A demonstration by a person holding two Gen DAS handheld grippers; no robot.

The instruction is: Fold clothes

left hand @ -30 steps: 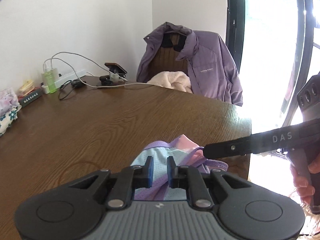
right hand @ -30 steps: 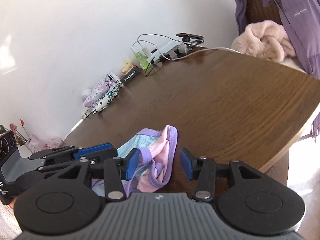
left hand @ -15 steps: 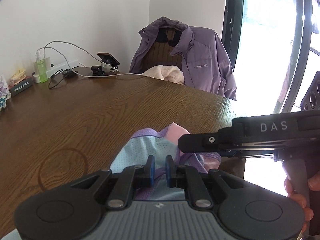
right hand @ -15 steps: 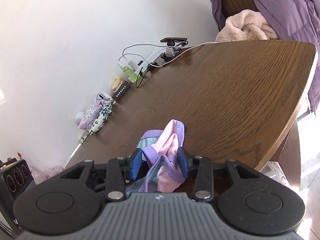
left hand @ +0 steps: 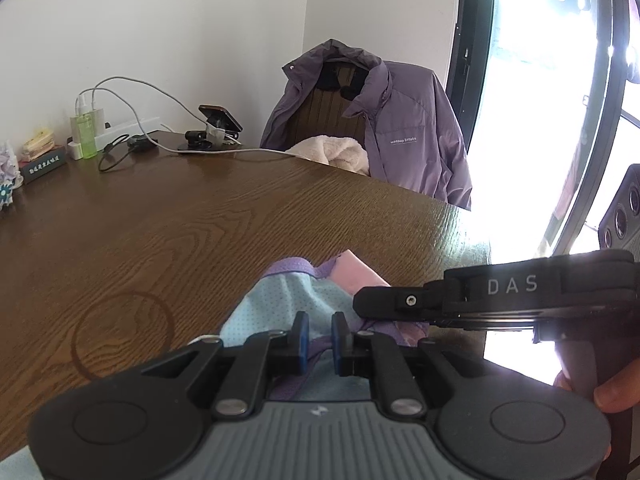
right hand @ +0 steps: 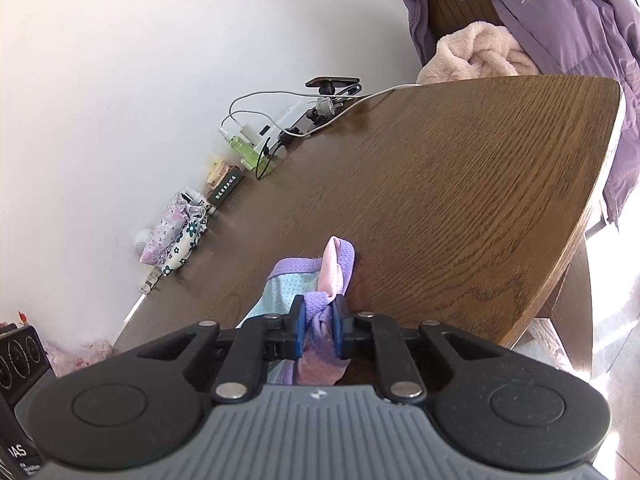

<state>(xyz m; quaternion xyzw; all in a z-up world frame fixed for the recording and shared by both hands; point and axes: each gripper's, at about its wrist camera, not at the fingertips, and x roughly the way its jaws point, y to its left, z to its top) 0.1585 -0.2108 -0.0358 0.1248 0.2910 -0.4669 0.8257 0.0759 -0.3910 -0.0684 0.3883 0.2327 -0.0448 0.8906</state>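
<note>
Grippers are both pinching one small garment [left hand: 288, 300] at the near edge of a wooden counter [left hand: 224, 216]. The left gripper [left hand: 320, 338] is closing its blue pads nearly together on the purple-trimmed hem, with the light blue dotted panel spreading out just ahead of it. The right gripper [right hand: 319, 330] is clamping a bunched purple and pink fold [right hand: 320, 320], its pads narrowed tightly around the fabric; in the left wrist view its black body [left hand: 496, 296] is reaching in from the right, lying across the garment's pink side. The cloth is lying on the wood close to the counter's corner. Farther off, a green bottle [left hand: 86, 136], cables [left hand: 132, 92] and a phone on a stand [left hand: 220, 118] are sitting along the wall. A purple jacket [left hand: 404, 128] is hanging over a chair, beside a pink fleece [left hand: 332, 154].
</note>
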